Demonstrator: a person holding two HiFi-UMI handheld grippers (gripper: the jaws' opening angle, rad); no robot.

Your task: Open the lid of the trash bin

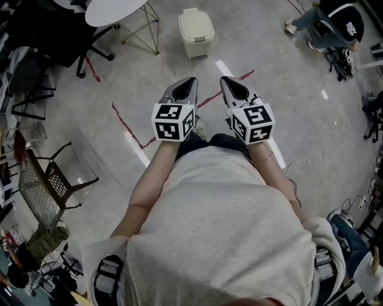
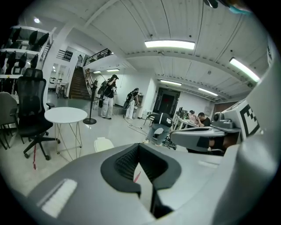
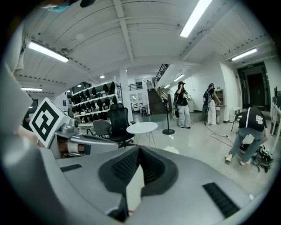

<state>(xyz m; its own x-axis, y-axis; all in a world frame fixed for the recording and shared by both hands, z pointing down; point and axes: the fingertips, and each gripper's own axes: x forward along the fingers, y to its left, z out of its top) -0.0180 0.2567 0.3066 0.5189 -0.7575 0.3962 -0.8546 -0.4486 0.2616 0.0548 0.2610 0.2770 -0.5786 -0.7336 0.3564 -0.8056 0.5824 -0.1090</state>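
A cream trash bin (image 1: 196, 33) stands on the grey floor ahead of me with its lid down. Both grippers are held out side by side at waist height, well short of the bin. The left gripper (image 1: 188, 82) and the right gripper (image 1: 228, 82) are each shut, tips together, with nothing held. In the left gripper view the bin (image 2: 103, 144) shows just over the left gripper (image 2: 138, 146), and the right gripper's body (image 2: 206, 136) is alongside. From the right gripper (image 3: 139, 148), only a sliver of the bin (image 3: 172, 150) peeks above the jaw.
A white round table (image 1: 114, 11) and a black office chair (image 1: 60, 36) stand left of the bin. A mesh chair (image 1: 42, 185) is at my left. Red tape lines (image 1: 128, 125) cross the floor. A person (image 1: 335, 24) crouches at the far right; a cable (image 1: 296, 164) lies nearby.
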